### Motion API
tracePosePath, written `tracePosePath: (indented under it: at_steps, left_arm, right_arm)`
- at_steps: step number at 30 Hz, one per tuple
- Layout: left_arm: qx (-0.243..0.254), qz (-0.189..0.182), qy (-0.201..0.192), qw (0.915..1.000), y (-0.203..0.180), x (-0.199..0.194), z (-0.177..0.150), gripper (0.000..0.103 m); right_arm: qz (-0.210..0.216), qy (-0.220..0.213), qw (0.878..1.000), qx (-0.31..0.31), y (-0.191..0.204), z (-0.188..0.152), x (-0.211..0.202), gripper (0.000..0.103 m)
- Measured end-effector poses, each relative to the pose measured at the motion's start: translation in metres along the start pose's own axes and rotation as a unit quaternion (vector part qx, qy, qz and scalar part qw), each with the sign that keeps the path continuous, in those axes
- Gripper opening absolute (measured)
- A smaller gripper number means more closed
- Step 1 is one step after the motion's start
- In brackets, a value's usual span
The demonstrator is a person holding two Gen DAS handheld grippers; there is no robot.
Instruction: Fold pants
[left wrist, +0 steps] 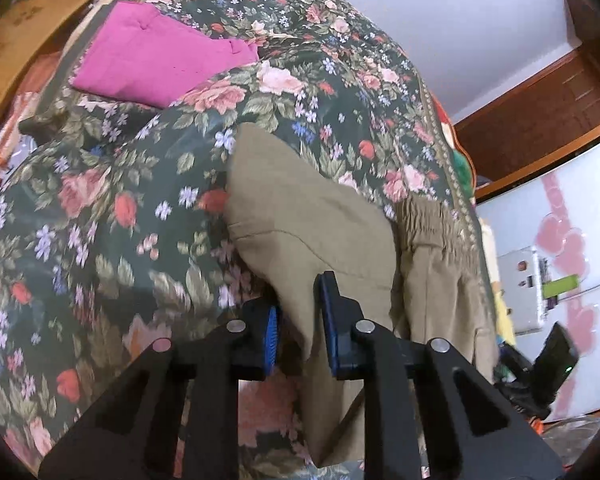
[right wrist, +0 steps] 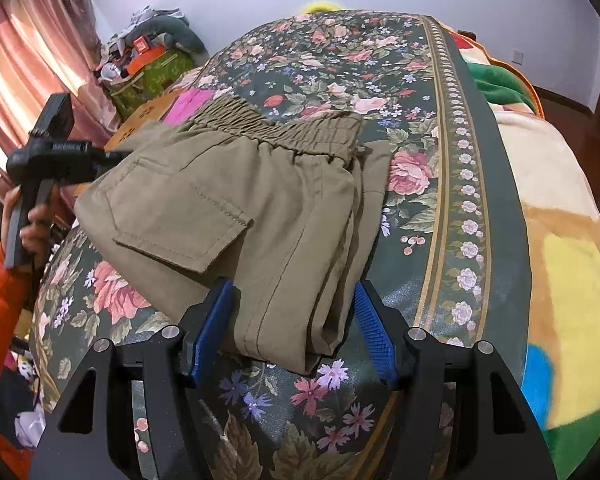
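Observation:
Olive-khaki pants (right wrist: 236, 216) lie folded on the dark floral bedspread (right wrist: 340, 60), elastic waistband at the far end and a back pocket facing up. My right gripper (right wrist: 292, 328) is open, its blue pads either side of the near edge of the folded pants. In the left wrist view the pants (left wrist: 300, 216) hang bunched, with a fold of cloth between the blue pads of my left gripper (left wrist: 300, 320), which is shut on it. The left gripper also shows in the right wrist view (right wrist: 112, 156) at the pants' left edge, held by a hand in an orange sleeve.
A folded magenta garment (left wrist: 152, 60) lies farther up the bed. A colourful fleece blanket (right wrist: 560, 240) covers the bed's right side. Pink curtains (right wrist: 24, 60) and a cluttered pile (right wrist: 148, 56) stand to the left. A wooden wardrobe (left wrist: 540, 112) and a patterned white cabinet (left wrist: 560, 260) are at the right.

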State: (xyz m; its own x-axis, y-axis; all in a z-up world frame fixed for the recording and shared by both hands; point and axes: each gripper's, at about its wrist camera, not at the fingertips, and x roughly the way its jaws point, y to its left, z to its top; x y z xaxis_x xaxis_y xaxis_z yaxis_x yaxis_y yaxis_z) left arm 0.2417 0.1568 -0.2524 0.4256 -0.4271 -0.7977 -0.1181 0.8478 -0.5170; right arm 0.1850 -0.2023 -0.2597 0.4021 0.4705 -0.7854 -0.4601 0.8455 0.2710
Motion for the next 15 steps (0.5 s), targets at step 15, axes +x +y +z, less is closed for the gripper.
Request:
tracePosePath:
  at_steps: [15]
  left_arm:
    - [-0.004,0.058,-0.021,0.9981,0.012,0.017,0.041,0.025]
  right_arm:
    - [0.012,0.000,1.000,0.007,-0.003,0.001,0.002,0.058]
